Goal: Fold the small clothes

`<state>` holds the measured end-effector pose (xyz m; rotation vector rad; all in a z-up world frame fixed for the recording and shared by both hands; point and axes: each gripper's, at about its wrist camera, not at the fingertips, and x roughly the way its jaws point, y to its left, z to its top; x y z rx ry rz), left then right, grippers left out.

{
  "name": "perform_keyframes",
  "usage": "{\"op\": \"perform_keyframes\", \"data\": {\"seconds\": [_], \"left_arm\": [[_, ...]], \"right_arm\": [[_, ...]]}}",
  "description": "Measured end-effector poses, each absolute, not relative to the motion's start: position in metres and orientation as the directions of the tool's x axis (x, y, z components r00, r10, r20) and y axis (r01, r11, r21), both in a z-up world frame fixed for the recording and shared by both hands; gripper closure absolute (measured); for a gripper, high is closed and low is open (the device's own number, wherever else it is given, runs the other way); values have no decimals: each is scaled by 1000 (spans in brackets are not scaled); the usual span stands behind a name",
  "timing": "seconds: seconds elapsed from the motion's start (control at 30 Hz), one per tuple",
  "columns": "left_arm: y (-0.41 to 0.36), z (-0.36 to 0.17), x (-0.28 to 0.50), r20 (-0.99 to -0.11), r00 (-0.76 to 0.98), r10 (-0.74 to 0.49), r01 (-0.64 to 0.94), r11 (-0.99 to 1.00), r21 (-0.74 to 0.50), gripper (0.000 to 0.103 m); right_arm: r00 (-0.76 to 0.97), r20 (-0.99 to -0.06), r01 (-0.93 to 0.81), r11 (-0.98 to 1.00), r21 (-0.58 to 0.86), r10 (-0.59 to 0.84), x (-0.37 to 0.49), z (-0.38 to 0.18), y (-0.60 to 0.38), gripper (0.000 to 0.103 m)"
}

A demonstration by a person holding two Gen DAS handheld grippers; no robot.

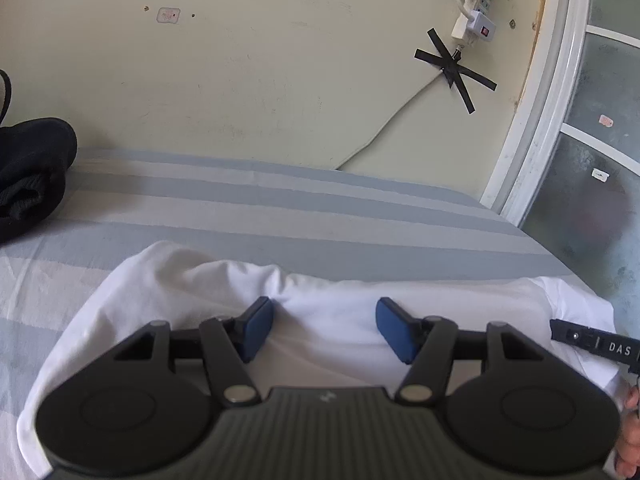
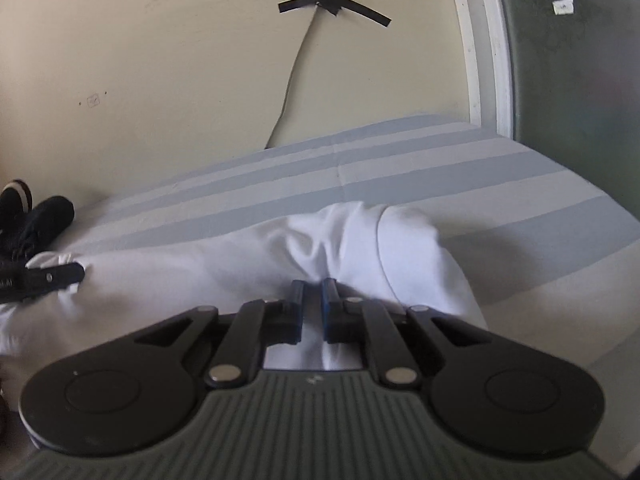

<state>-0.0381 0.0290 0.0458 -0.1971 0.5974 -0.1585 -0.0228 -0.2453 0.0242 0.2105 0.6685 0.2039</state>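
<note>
Left wrist view: my left tool point(image 1: 324, 326) hangs wide over the white garment point(image 1: 332, 308), its blue pads point(image 1: 258, 326) apart and nothing between them. The cloth lies bunched across the near side of the bed point(image 1: 280, 208), on the striped sheet, with a soft ridge just past my fingertips. In the right wrist view my right tool point(image 2: 313, 306) is drawn narrow, and white fabric sits in the slim gap between its pads point(image 2: 297, 308); I judge it is pinching a fold of the garment, near the rounded, hemmed end point(image 2: 404, 248) that lies just to its right.

I take this for an early step: one side gripped, the other not yet. The next move, as I judge it, asks my left tool to come down onto the cloth edge and close on it, so both ends can be lifted and laid over evenly. The fabric is limp and wrinkled, so a shallow pinch could slip.

A dark garment point(image 1: 32, 172) lies well apart at the far left of the bed, by the wall point(image 1: 240, 80).
</note>
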Motion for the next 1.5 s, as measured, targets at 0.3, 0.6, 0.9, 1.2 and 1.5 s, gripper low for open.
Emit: {"op": "perform_keyframes", "data": {"seconds": [0.3,0.6,0.9,1.2,1.5], "left_arm": [[54,49,-56,-464,842,-277,109,928,-356,41],[62,61,-93,-415,866,-280,173,945,-277,24],[50,52,-73,-554,811,-186,95,977,-189,15],[25,48,-67,-614,778,-129,127,991,-47,0],[22,46,-66,-623,774,-113,131,991,-17,0]], "right_arm": [[782,-566,-123,954,272,262,-27,22,-246,92],[792,-476,-278,919,278,383,-60,56,-222,74],[666,-552,-425,863,273,503,-41,29,-158,65],[652,-520,-408,833,373,552,-42,29,-173,60],[648,-515,-412,827,383,562,-40,28,-173,54]]}}
